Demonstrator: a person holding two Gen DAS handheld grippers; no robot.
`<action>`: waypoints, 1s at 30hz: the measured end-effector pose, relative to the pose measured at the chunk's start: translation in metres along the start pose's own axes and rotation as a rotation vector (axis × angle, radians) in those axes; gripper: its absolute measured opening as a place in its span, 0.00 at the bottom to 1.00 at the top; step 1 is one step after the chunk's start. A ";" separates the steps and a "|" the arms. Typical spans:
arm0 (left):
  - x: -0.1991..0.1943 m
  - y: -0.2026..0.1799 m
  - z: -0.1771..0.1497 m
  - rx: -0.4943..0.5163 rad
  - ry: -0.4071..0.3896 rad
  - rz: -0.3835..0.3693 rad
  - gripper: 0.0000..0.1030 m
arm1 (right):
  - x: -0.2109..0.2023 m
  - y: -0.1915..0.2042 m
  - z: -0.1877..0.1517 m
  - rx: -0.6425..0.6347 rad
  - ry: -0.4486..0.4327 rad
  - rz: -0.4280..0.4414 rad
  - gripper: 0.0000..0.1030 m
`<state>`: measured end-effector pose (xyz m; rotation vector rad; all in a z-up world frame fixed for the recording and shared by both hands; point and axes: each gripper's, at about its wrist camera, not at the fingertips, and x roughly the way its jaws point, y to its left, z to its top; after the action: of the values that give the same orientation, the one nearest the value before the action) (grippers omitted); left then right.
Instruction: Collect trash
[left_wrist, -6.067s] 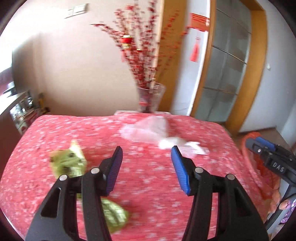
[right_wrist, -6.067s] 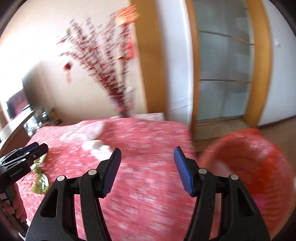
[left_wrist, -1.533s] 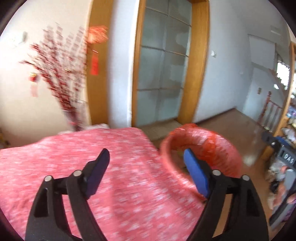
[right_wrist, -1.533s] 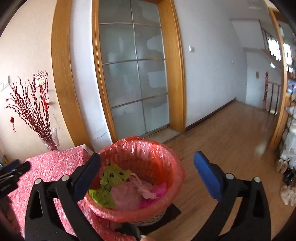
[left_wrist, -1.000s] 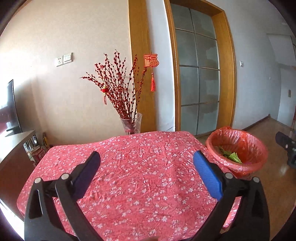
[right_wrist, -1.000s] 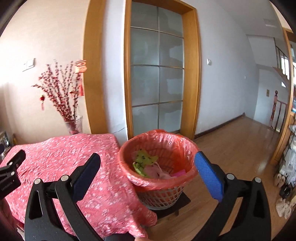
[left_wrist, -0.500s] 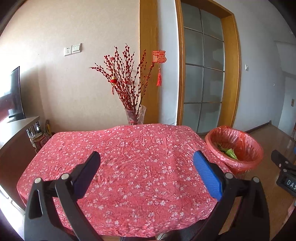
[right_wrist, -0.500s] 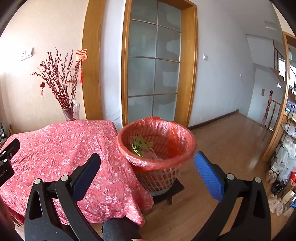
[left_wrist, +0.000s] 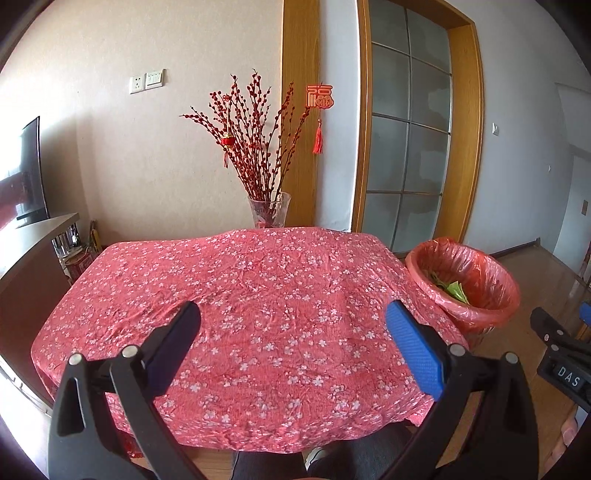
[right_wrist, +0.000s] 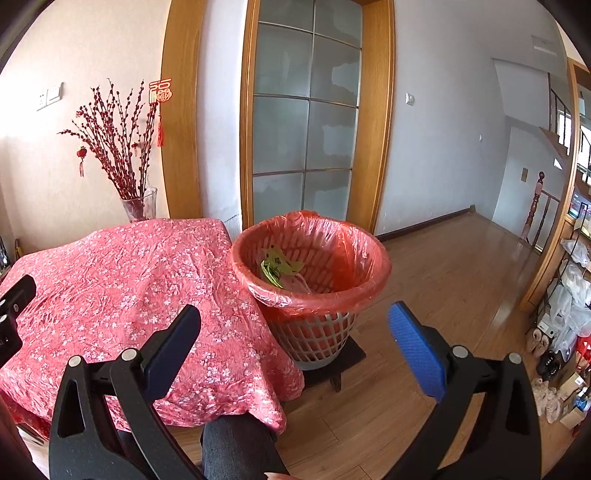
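Note:
A waste basket lined with a red bag (right_wrist: 364, 254) stands on the floor by the table's right side; it also shows in the left wrist view (left_wrist: 491, 275). Green wrappers (right_wrist: 277, 264) and other trash lie inside it. The table with a red flowered cloth (left_wrist: 258, 295) carries no trash. My left gripper (left_wrist: 293, 343) is open and empty, held back above the table's near edge. My right gripper (right_wrist: 295, 339) is open and empty, in front of the basket and apart from it.
A glass vase with red branches (left_wrist: 267, 212) stands at the table's far edge. A wooden sliding door (right_wrist: 306, 122) is behind the basket. A dark cabinet (left_wrist: 26, 258) stands left of the table. Shelves with clutter (right_wrist: 569, 295) line the right. My legs (right_wrist: 236, 446) are below.
Both grippers have drawn back from the table and basket, so more of the room shows. Earlier trash on the cloth is gone and lies in the basket. Both grippers stay open.

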<state>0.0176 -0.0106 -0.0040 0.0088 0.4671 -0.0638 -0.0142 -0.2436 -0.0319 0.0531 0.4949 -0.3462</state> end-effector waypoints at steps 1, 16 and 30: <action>0.000 0.000 0.000 0.000 0.001 0.000 0.95 | 0.000 0.000 0.000 0.000 0.000 0.000 0.98; -0.006 -0.001 0.001 0.001 -0.012 0.014 0.95 | 0.001 0.000 -0.002 0.010 0.013 0.007 0.98; -0.006 0.000 0.002 -0.003 -0.015 0.017 0.95 | 0.003 -0.001 -0.003 0.013 0.017 0.008 0.98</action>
<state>0.0132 -0.0099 0.0002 0.0088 0.4521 -0.0468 -0.0135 -0.2446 -0.0355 0.0704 0.5088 -0.3409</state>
